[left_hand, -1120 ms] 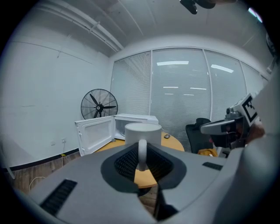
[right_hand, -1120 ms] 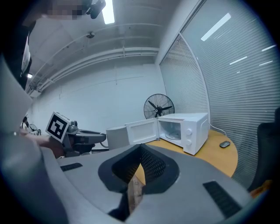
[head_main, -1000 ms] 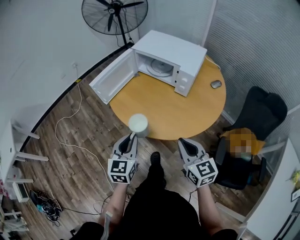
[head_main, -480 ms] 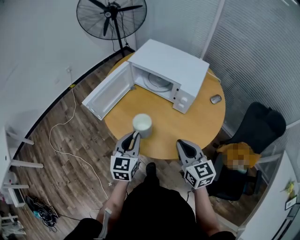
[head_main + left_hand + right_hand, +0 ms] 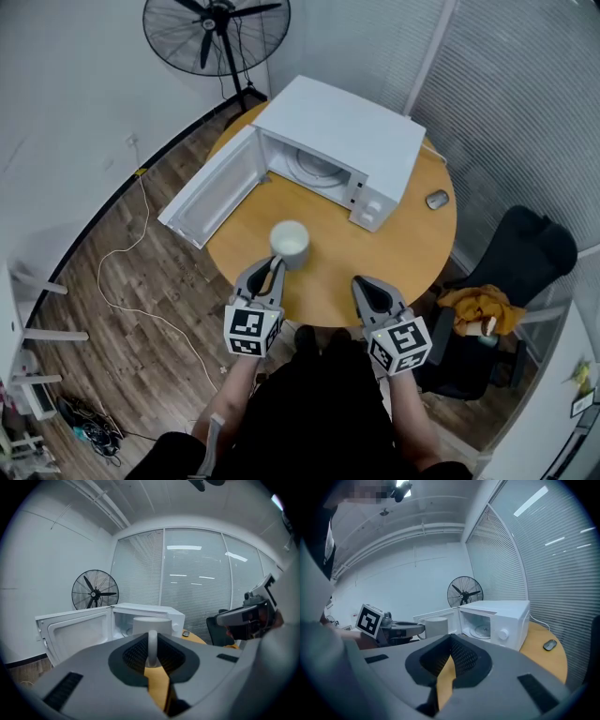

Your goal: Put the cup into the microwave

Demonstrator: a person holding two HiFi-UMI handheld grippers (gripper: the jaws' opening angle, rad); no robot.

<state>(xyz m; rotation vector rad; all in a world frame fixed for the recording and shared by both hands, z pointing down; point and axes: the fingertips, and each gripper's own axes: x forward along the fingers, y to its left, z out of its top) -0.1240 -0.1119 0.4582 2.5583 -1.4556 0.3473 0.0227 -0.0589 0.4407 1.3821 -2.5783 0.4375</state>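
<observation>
A white cup point(image 5: 291, 242) hangs over the near part of the round wooden table point(image 5: 412, 234). My left gripper point(image 5: 270, 268) is shut on its handle. In the left gripper view the handle point(image 5: 152, 646) stands upright between the jaws, with the cup's body point(image 5: 151, 623) just beyond. The white microwave point(image 5: 347, 122) stands at the table's far side with its door point(image 5: 211, 187) swung wide open to the left; the glass turntable point(image 5: 314, 167) shows inside. My right gripper point(image 5: 364, 289) is shut and holds nothing, to the right of the cup at the table's near edge.
A computer mouse point(image 5: 437, 199) lies on the table right of the microwave. A black office chair point(image 5: 525, 262) with an orange cloth point(image 5: 473, 305) stands at the right. A standing fan point(image 5: 217, 28) is behind the table. A white cable point(image 5: 122, 253) trails over the wooden floor at left.
Both grippers and the cup have moved forward, from the table's near edge to over the tabletop, nearer the microwave. The left gripper's hold on the handle is unchanged.
</observation>
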